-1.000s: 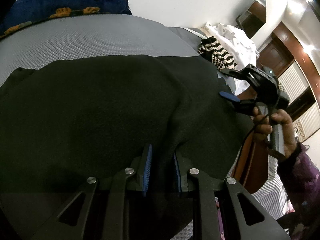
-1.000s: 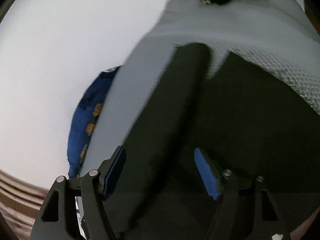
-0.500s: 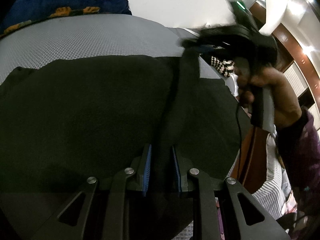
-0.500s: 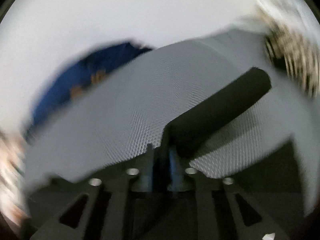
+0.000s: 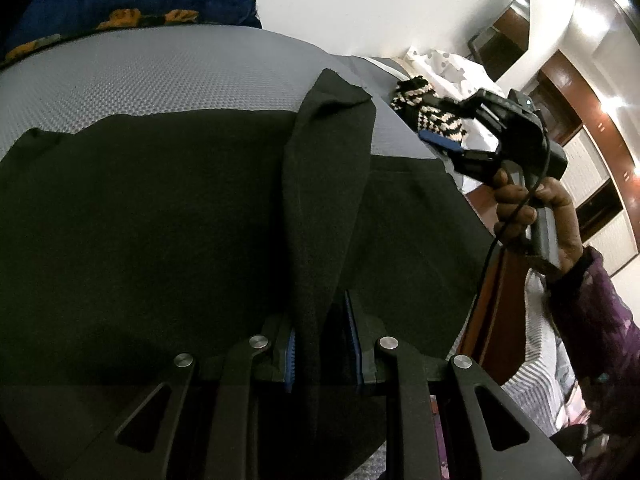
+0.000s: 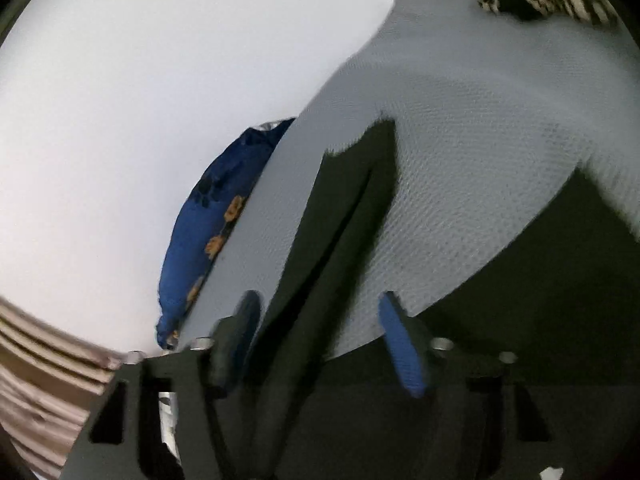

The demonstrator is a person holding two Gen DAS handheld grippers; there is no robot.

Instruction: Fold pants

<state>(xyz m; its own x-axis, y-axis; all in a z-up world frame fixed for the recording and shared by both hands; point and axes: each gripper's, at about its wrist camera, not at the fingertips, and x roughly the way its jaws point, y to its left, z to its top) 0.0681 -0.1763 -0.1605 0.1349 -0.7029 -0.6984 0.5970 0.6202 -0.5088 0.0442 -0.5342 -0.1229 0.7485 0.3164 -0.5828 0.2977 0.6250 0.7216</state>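
The dark, near-black fabric pants (image 5: pixel 160 220) lie spread on the grey textured mattress (image 5: pixel 160 76); the left gripper (image 5: pixel 322 344) pinches a folded strip of them; the right gripper (image 5: pixel 444 130) – jaws apart – hovers just beside, grasping nothing.

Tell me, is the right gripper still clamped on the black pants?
No, the right gripper hangs open in the air beside the pants, with nothing between its blue pads.

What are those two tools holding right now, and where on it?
The left tool pinches the black pants at a folded strip of their near edge. The right tool is open, holding nothing.
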